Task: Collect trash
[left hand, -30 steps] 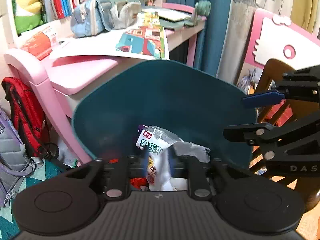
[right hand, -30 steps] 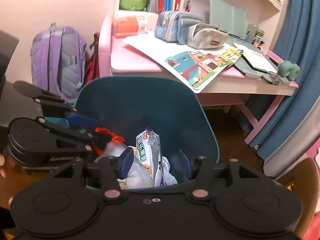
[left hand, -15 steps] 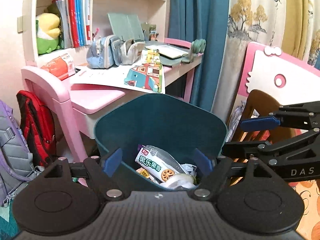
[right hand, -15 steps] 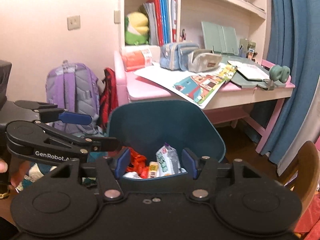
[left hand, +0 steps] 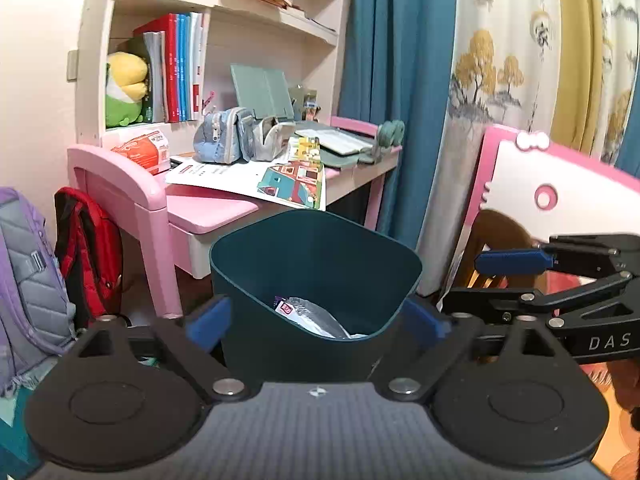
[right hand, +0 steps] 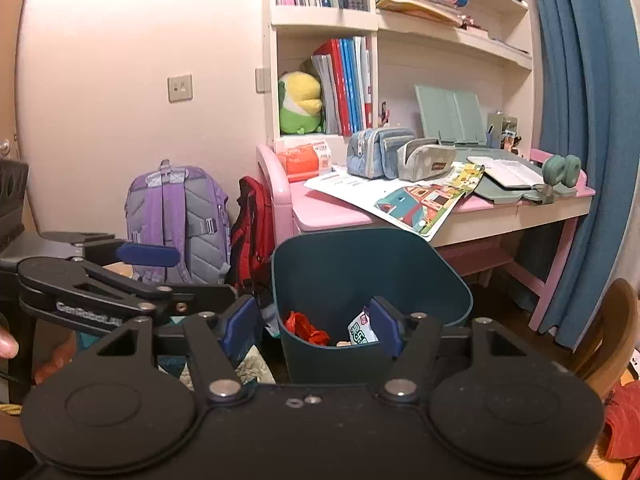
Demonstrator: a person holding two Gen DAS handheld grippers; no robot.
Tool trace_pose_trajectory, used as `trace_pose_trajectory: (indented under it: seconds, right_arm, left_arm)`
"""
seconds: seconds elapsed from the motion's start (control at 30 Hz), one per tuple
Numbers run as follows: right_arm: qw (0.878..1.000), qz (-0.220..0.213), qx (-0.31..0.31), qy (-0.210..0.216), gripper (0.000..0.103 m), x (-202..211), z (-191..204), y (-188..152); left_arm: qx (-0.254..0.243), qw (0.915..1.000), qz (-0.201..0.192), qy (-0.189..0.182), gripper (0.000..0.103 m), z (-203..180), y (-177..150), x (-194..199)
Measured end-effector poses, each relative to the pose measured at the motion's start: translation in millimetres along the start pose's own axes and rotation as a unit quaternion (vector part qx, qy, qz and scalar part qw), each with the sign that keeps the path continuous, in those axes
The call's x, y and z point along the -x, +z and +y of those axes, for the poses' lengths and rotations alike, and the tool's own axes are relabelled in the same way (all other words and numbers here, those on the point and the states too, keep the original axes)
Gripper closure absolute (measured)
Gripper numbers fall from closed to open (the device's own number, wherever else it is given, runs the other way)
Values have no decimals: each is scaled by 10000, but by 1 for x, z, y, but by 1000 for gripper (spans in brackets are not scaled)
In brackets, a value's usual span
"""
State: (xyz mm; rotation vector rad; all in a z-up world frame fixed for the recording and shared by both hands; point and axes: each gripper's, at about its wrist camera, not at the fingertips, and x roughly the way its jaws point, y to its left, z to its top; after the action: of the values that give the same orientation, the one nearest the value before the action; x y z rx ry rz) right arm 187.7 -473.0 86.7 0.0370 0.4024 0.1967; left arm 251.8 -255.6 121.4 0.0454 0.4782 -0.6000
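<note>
We hold both grippers above the teal bin (left hand: 316,280), which stands on the floor just in front of the pink desk (left hand: 208,210). Our left gripper (left hand: 316,320) has its jaws spread wide, one blue pad to either side of the bin's near wall and touching nothing. Our right gripper (right hand: 316,320) is spread too and carries nothing; its left pad hangs outside the bin's rim while the right pad sits in line with the opening.

The trash is inside the bin. From the left wrist we see a silvery snack wrapper (left hand: 308,314) lying against the inner wall; from the right wrist the same wrapper's printed face shows beside a crumpled red scrap (right hand: 306,326) – and something pale between them that we cannot identify. We judge that the wrappers lie loose in there (nothing pins them), so they would shift easily if the bin were tipped.

With both jaws empty and apart, we read this as a pause after a drop – either the collecting is done or we are about to look for more. Each gripper shows at the edge of the other's view, held level and beside one another, well clear of the desk's papers (right hand: 404,196) and pencil cases (right hand: 380,152), which look like belongings, not trash.
</note>
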Motion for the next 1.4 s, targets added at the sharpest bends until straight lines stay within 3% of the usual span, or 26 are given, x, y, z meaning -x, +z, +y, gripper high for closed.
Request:
trace_pose_trajectory:
  seconds: [0.2,0.8,1.4]
  right_arm:
    - [9999,-93,-103,-61,38,16,8,-2]
    - [9993,-174,-165,-285,37,46,17,11]
    - [9982,-215,-301,-478,37,72,11,23]
  left_arm:
    - [190,9997,-143,-94,1,4,-6,18]
    - [17,9991,-340,-248,0,-7,7,45]
    - [270,9986,-257,-386,0,-16,29,55]
